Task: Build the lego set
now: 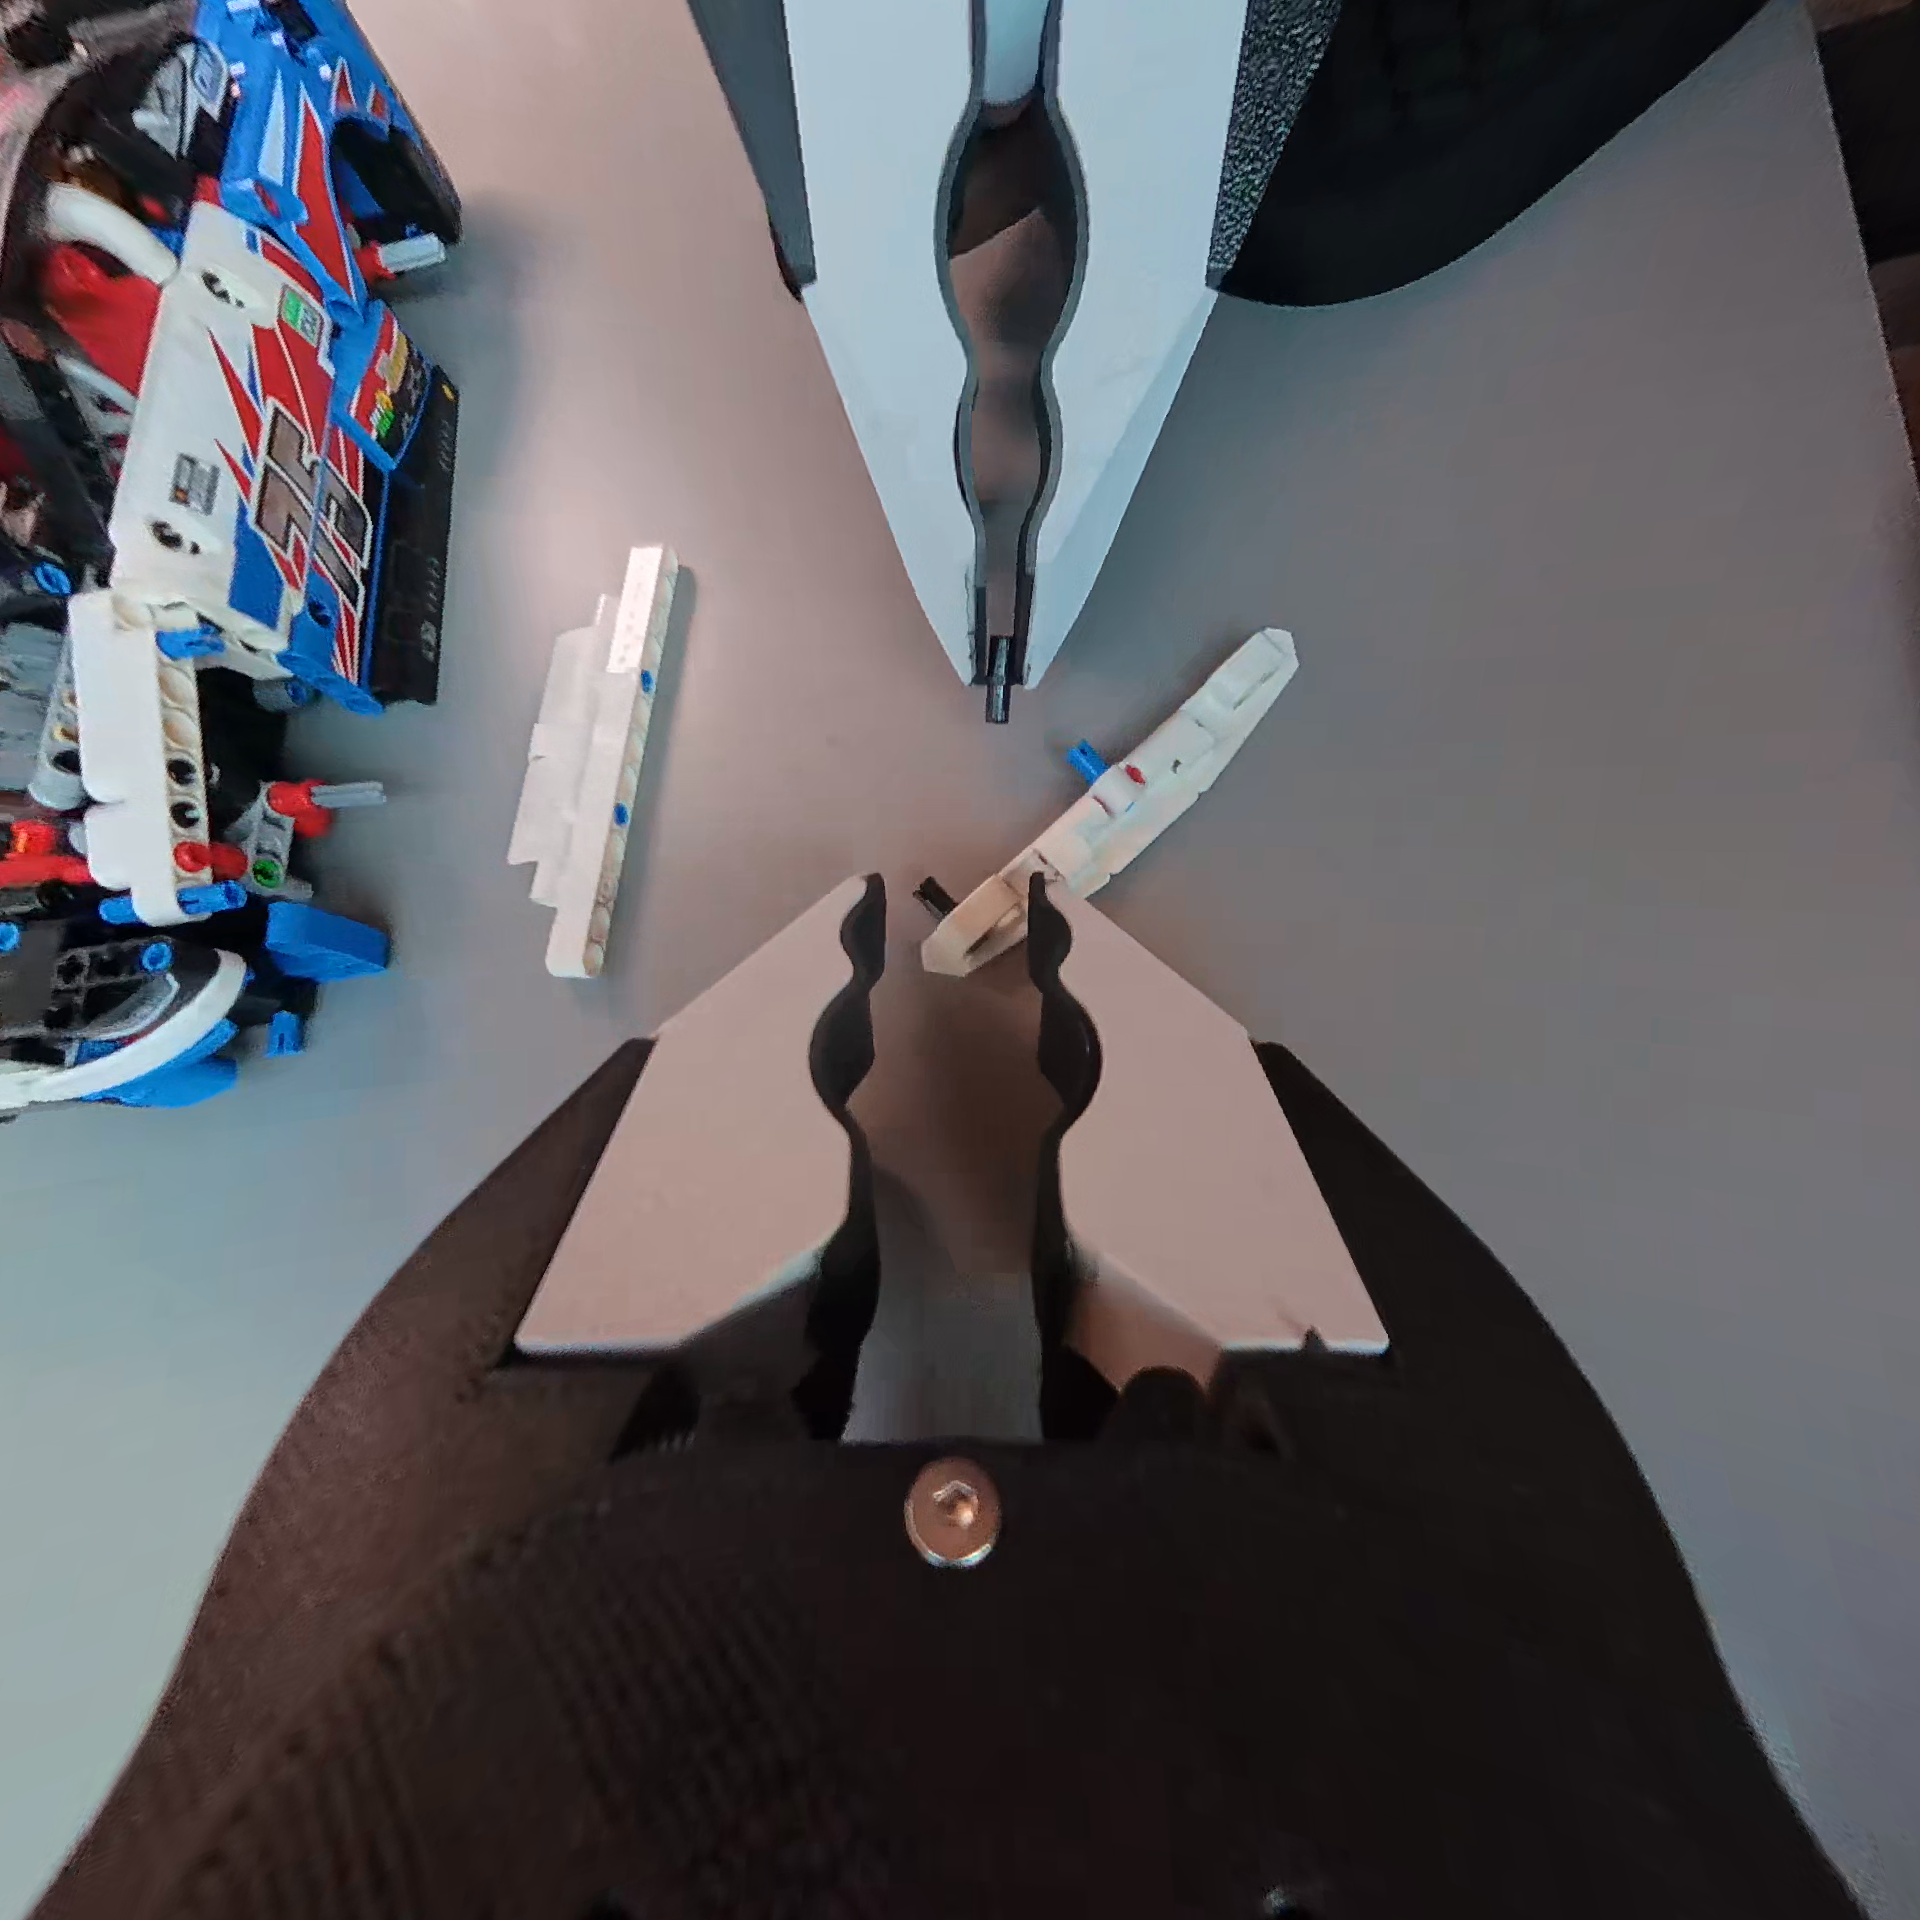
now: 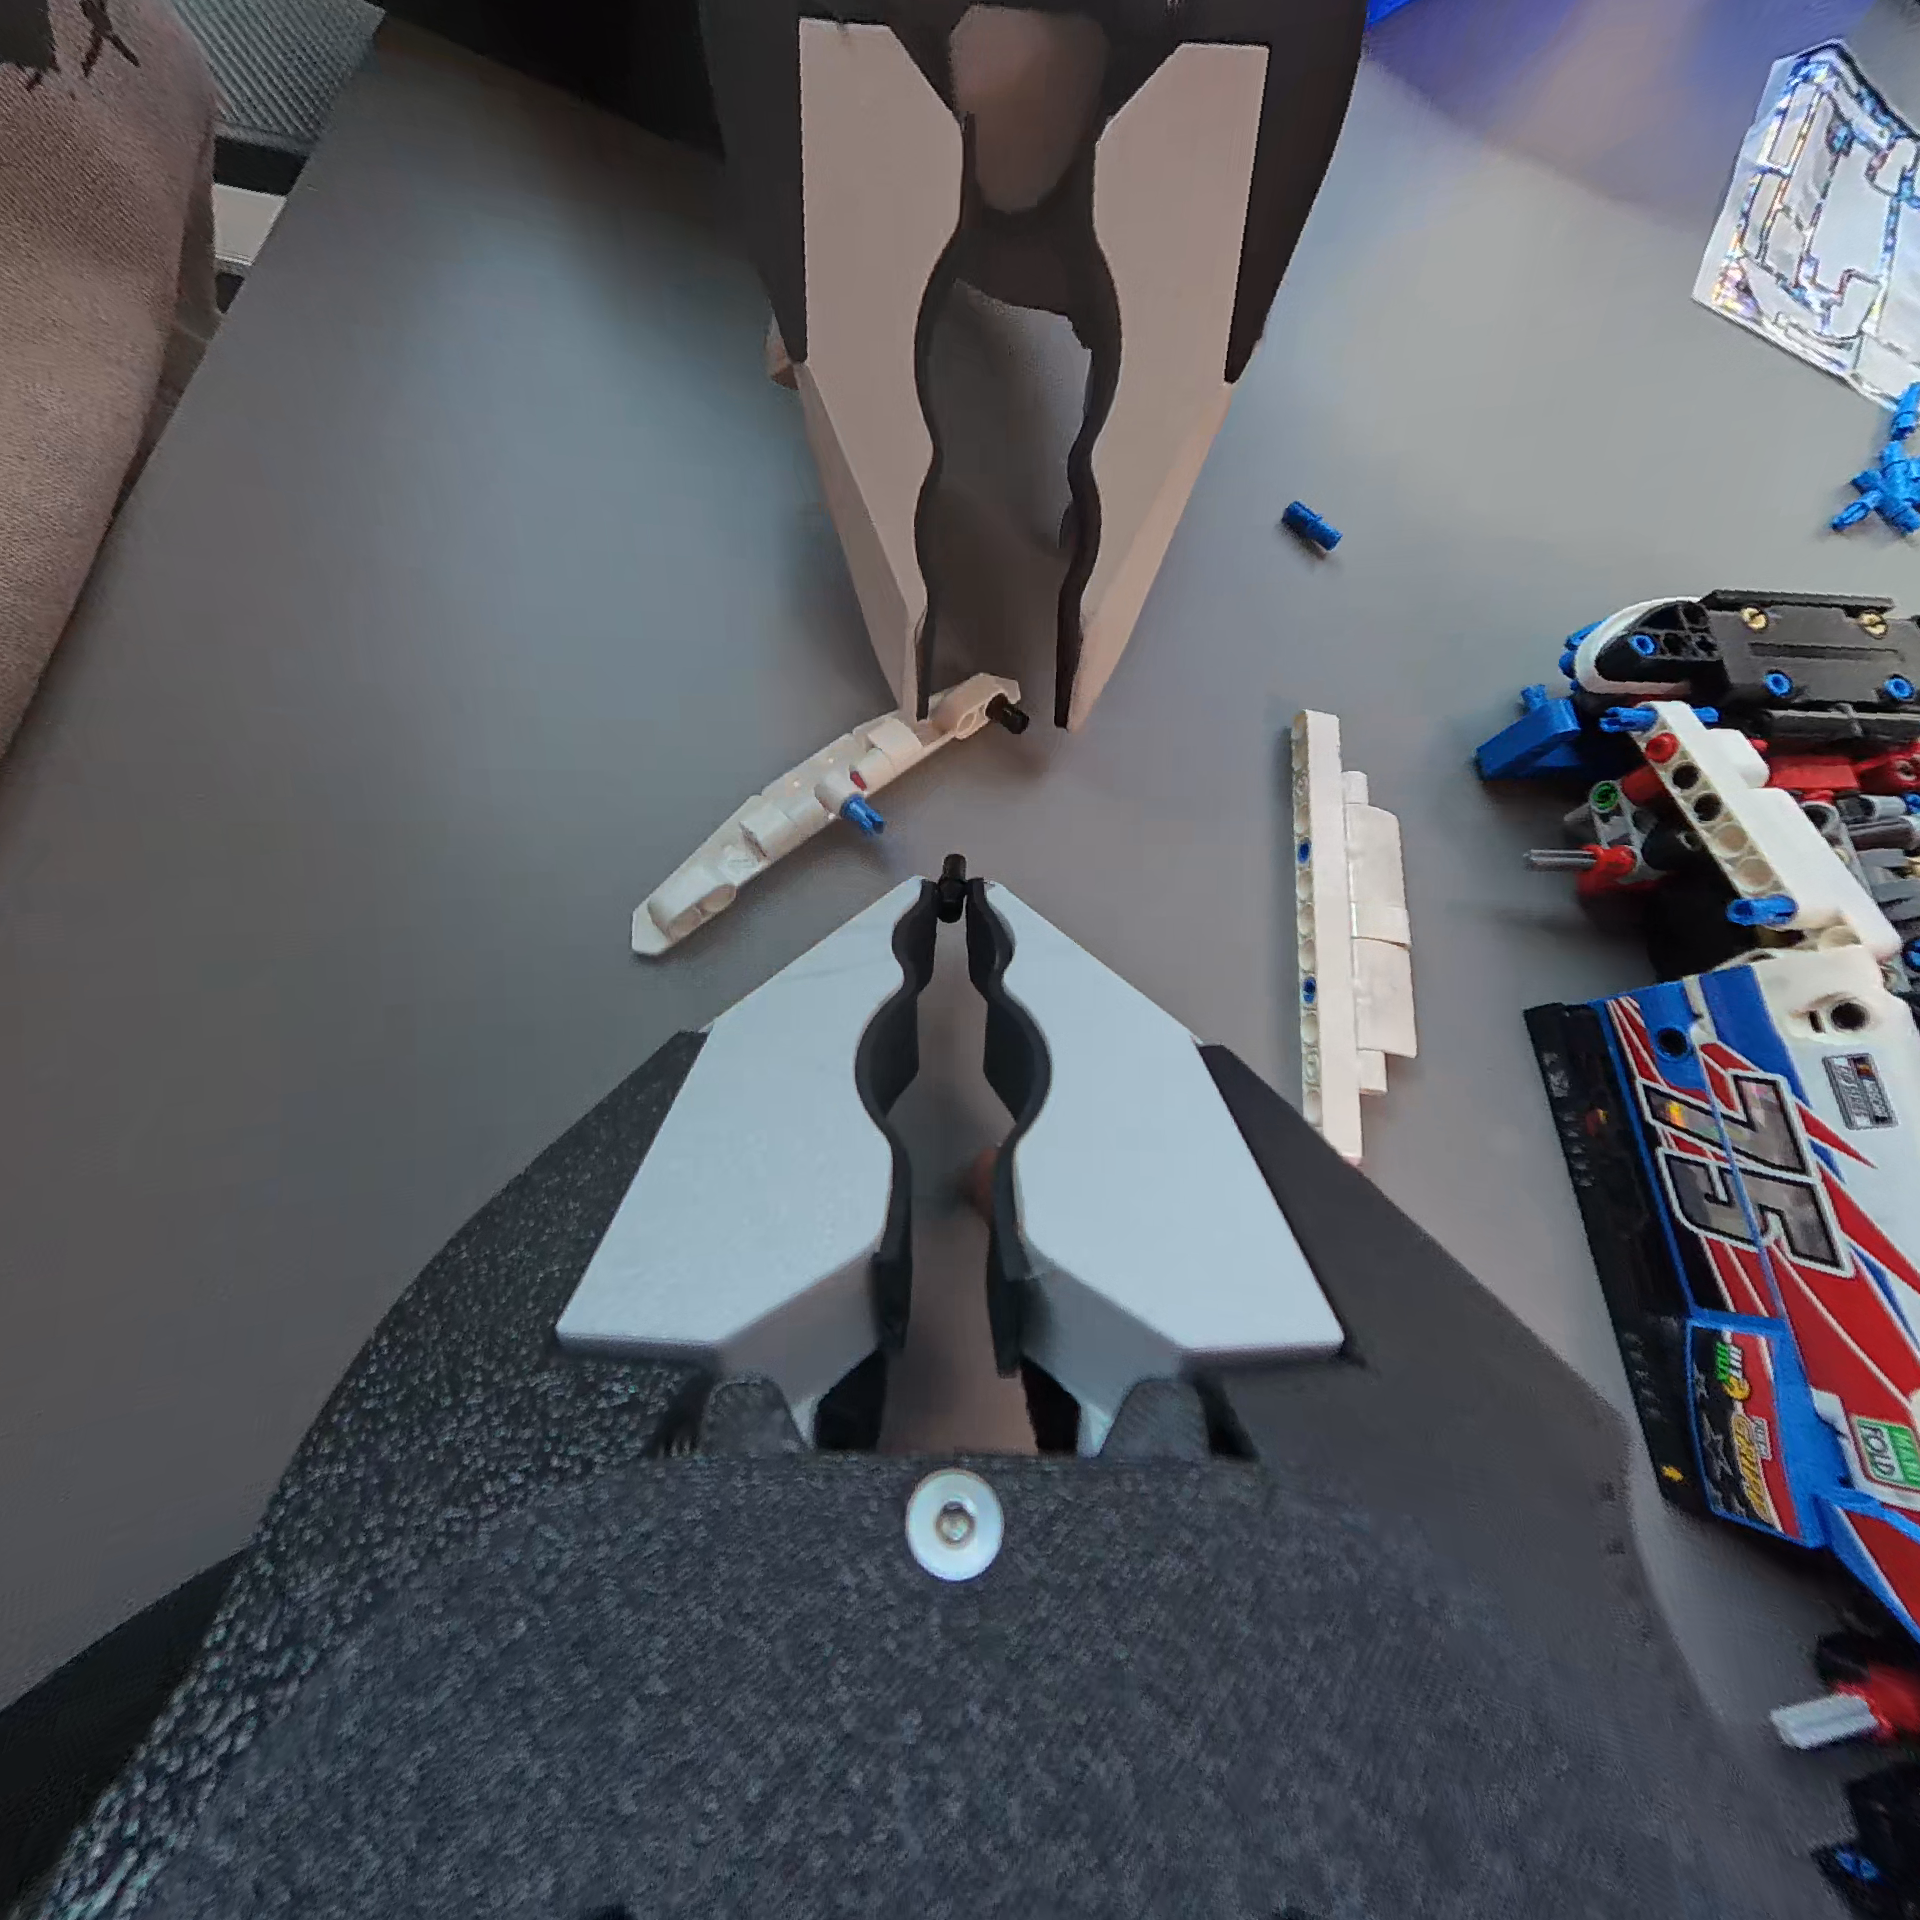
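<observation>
A slim white Lego piece lies on the grey table, with a blue pin on its side and a black pin in its near end. My left gripper is open, and that end sits between its fingers, close to the right finger. It also shows in the right wrist view, astride the white piece. My right gripper is shut on a small black pin, held a short way from the white piece. It also shows in the left wrist view.
A second white beam piece lies beside the blue, red and white race car. In the right wrist view, a loose blue pin, a heap of blue parts and a sticker sheet lie farther back.
</observation>
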### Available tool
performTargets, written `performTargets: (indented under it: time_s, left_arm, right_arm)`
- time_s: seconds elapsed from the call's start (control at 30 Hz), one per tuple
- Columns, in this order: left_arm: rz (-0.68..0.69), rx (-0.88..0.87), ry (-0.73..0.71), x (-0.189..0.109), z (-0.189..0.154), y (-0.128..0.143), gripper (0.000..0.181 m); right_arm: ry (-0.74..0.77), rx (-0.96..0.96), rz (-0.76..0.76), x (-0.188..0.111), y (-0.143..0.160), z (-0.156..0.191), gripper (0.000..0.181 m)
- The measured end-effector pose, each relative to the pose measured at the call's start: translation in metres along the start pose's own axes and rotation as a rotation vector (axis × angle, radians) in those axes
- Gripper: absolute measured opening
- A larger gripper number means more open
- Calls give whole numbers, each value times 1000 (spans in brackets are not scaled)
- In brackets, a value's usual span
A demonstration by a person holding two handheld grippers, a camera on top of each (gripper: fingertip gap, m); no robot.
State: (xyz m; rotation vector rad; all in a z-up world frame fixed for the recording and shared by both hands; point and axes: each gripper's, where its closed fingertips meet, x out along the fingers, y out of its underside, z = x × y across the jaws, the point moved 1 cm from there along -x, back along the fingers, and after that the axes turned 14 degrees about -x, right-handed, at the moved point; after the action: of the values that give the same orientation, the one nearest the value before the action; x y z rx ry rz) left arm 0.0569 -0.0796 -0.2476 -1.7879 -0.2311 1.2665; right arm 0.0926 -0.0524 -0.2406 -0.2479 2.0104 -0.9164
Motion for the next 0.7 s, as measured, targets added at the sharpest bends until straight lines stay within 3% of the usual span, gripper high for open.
performTargets:
  time_s: [0.17, 0.4, 0.5, 0.7]
  left_arm:
    - [92, -169, 76, -5, 0, 7, 27]
    - [161, -114, 131, -6, -15, 10, 16]
    - [94, -43, 62, -4, -10, 5, 16]
    - [-131, 89, -214, -5, 11, -16, 15]
  right_arm:
    - [9, 6, 7, -1, 2, -2, 3]
    - [21, 17, 5, -4, 4, -2, 3]
    - [18, 28, -10, -5, 3, -2, 3]
    - [65, 86, 17, -10, 11, -14, 3]
